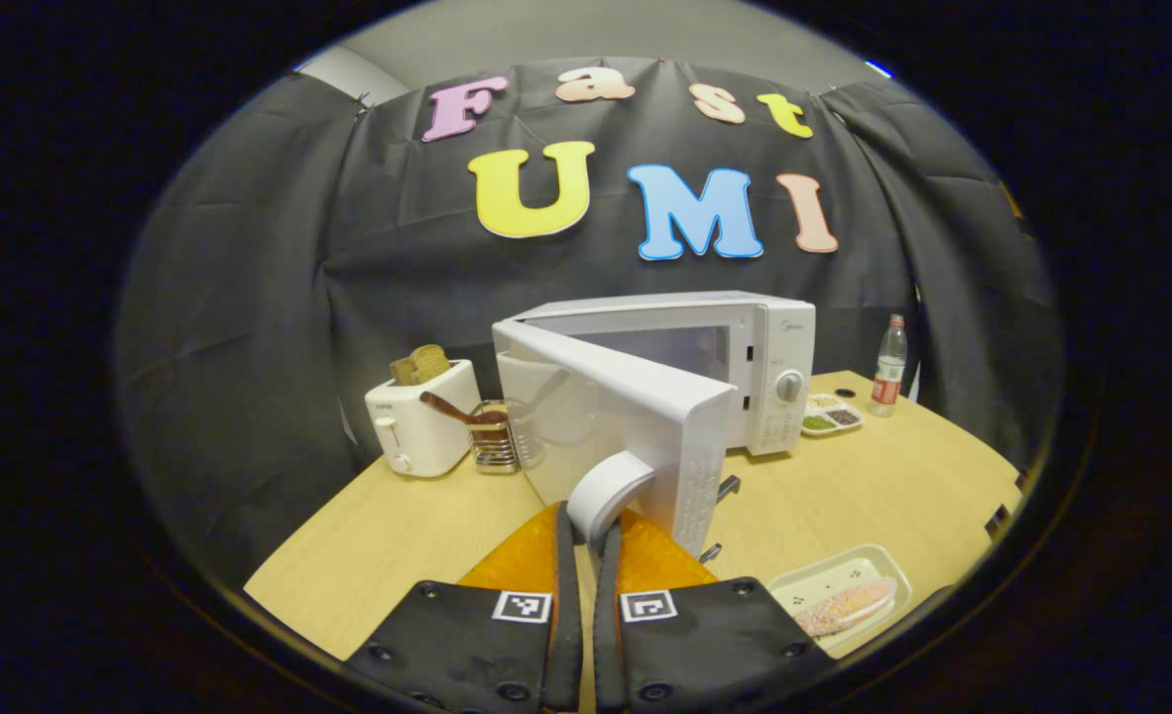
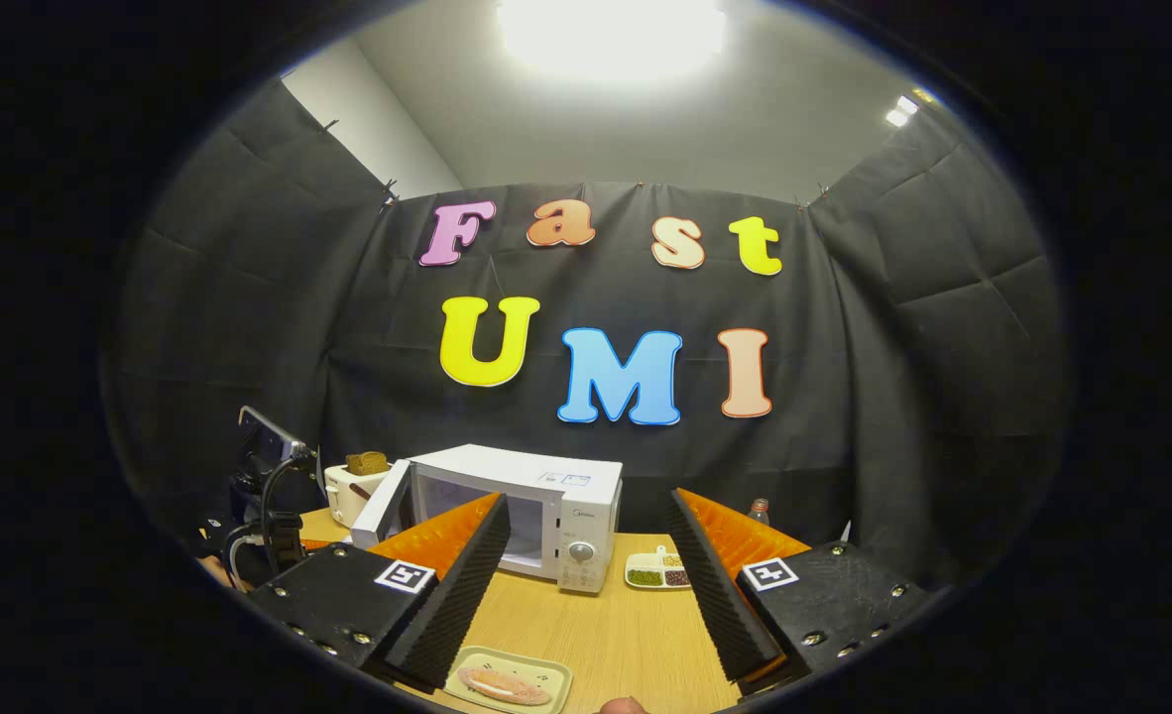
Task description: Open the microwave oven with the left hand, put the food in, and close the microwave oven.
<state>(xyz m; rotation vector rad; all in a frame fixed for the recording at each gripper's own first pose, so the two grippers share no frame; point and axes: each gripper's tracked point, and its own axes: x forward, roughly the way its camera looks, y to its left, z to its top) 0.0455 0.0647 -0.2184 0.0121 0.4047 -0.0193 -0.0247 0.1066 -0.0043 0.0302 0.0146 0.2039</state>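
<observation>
The white microwave (image 1: 769, 347) stands at the back of the wooden table, its door (image 1: 636, 416) swung partly open toward me. My left gripper (image 1: 588, 521) is shut on the door's curved white handle (image 1: 601, 491). In the right gripper view the microwave (image 2: 556, 486) shows with its door ajar, and the left gripper (image 2: 269, 476) is at its left. A pale tray (image 1: 879, 565) with a long piece of food (image 1: 844, 607) lies at the table's front right. My right gripper (image 2: 586, 511) hovers open above that tray (image 2: 556, 676) and its food (image 2: 504, 685), holding nothing.
A white toaster (image 1: 422, 421) with bread slices stands left of the microwave, beside a wire holder (image 1: 495, 441) with a glass and a spoon. A small divided dish (image 1: 830, 416) and a plastic bottle (image 1: 889, 365) sit right of the microwave. The table (image 1: 844, 496) edge runs close by on the right.
</observation>
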